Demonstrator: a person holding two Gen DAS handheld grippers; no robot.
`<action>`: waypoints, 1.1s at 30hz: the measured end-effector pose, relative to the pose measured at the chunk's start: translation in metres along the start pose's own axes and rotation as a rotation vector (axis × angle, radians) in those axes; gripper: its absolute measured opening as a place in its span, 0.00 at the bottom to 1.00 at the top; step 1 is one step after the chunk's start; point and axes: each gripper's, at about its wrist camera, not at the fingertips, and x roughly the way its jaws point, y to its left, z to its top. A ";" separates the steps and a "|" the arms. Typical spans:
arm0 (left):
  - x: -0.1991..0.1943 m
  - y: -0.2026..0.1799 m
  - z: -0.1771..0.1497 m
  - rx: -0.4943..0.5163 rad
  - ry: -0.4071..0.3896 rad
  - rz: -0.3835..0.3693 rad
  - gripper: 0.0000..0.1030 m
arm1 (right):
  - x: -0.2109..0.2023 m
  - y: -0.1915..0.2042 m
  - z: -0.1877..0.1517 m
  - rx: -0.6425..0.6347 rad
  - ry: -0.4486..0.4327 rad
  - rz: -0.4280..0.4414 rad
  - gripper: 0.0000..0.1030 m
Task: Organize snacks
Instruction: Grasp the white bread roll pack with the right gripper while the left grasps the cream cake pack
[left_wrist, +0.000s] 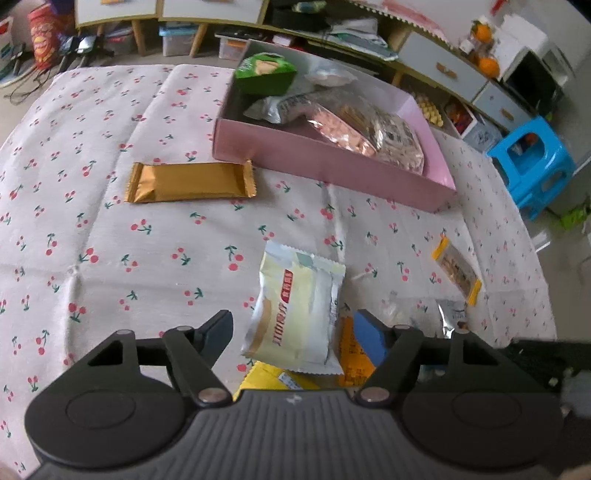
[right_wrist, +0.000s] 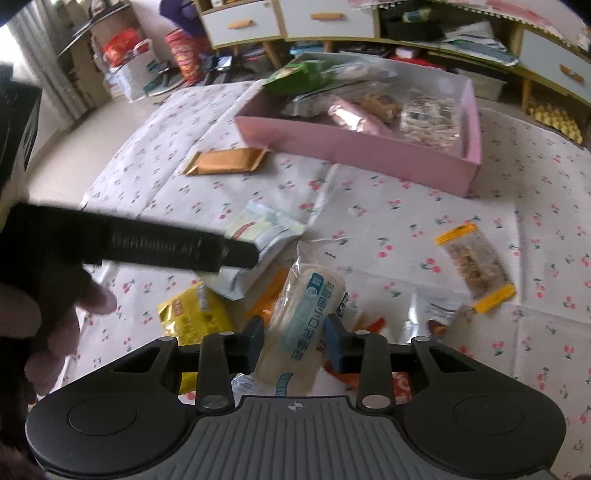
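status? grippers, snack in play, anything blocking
Right gripper jaws shut on clear-wrapped cake. Left gripper jaws open around pale yellow packet, not pinched. Pink box path open; loose snacks crowd the pile.

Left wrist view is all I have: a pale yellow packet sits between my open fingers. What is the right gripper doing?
Observer: The right gripper is shut on a clear-wrapped pale roll with a blue label.
Operator: Is anything under that roll?
Observer: Orange-red wrappers show beneath and beside it.
Operator: What is left of my packet?
Observer: The hand holding the left gripper shows there, with its fingers near a crumpled yellow foil bag.
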 end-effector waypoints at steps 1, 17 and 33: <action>0.001 -0.003 -0.001 0.020 0.002 0.007 0.65 | -0.001 -0.003 0.001 0.009 -0.003 0.001 0.29; 0.015 -0.022 -0.010 0.201 0.022 0.113 0.53 | 0.002 -0.043 0.010 0.181 0.016 0.072 0.34; 0.013 -0.012 -0.004 0.140 0.014 0.124 0.53 | 0.021 -0.043 0.009 0.231 0.070 0.061 0.43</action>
